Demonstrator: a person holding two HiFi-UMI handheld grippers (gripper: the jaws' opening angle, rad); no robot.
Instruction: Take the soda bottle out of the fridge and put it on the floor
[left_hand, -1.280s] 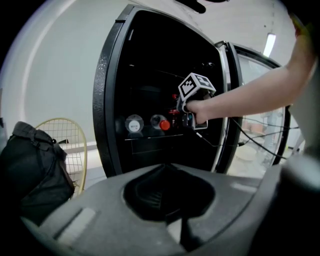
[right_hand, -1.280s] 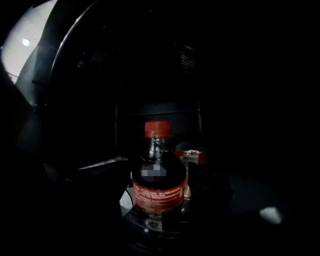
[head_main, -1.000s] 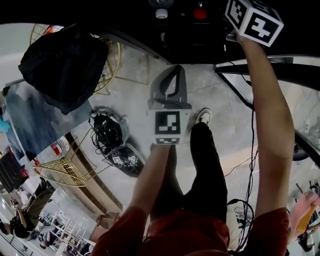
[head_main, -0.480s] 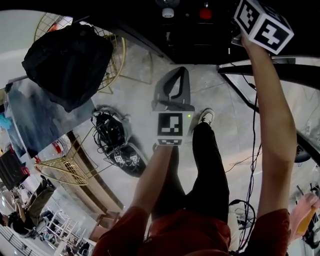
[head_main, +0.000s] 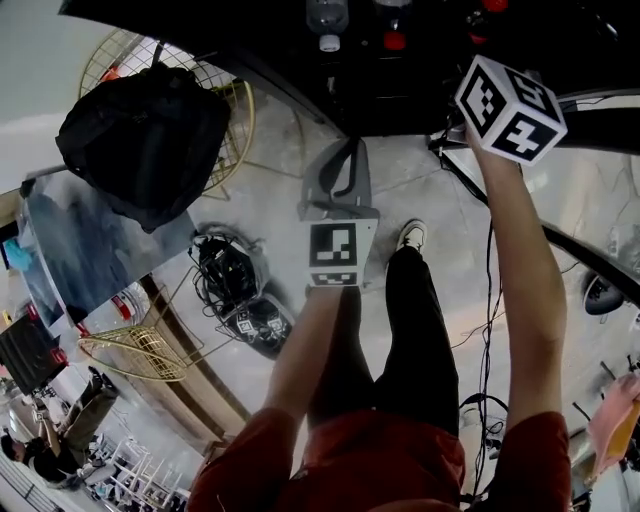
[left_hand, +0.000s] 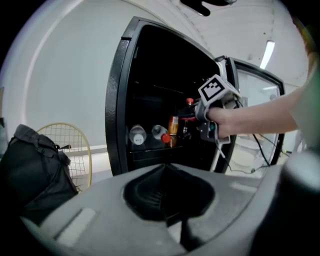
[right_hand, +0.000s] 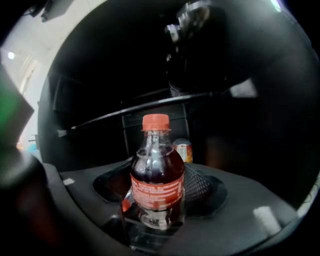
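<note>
In the head view we see the right gripper drawn back from the fridge. In its own view the jaws stand wide, seemingly clamped on the bottle at the fridge's front edge, so the floor comes next. Our left gripper is closed and empty.

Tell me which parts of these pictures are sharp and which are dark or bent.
Right gripper view: the red-capped plastic soda bottle is sharp, the black fridge behind it dark and soft. Left gripper view: the wide lens bends the fridge frame.
</note>
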